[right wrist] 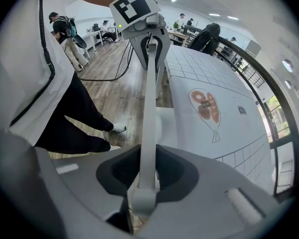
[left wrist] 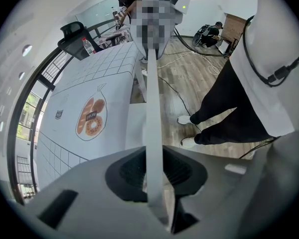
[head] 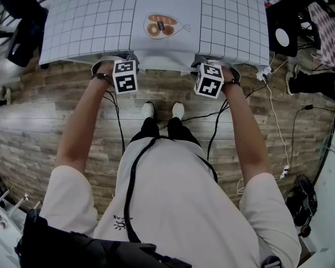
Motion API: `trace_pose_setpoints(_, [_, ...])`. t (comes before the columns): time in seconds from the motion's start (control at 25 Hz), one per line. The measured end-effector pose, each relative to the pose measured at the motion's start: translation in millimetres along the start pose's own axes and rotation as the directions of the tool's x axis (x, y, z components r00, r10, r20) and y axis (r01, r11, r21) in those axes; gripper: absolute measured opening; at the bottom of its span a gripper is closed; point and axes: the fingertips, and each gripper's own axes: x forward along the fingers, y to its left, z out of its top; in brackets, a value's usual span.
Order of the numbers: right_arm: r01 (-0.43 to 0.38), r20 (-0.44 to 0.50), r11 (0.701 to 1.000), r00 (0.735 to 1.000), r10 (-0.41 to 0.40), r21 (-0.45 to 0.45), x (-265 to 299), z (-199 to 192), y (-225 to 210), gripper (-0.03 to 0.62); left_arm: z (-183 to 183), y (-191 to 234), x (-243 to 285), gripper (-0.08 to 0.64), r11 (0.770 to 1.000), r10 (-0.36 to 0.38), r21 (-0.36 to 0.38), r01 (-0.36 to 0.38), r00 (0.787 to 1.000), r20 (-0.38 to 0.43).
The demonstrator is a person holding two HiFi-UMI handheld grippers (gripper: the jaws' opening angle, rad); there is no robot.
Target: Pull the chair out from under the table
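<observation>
The left hand-held gripper (left wrist: 154, 176) and right hand-held gripper (right wrist: 145, 176) clenched the chair backrest (right wrist: 150, 103). Wide spacing suited a straight pull (it sat tucked against the near edge of the surface (head: 229, 21)).

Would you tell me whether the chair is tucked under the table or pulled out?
Tucked in: the chair has its rail along the table edge.

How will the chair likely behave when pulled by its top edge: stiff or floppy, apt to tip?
The chair is probably stiff: its top edge runs straight between the left gripper and right gripper, both clamped on it. Pulled this high up, the chair may tilt toward the person. Whether it slides or rolls is unclear; the tablecloth hides its legs.
</observation>
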Motion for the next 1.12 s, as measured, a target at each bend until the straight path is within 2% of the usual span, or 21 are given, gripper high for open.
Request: trace_pose_setpoints(1.12, [-0.032,-0.005,0.999,0.999,0.032,0.011,-12.7,6.5,153.2,0.081,4.4,-155.4,-18.3,0.083,0.999,-0.040,-0.014,0.040,0.999,0.012])
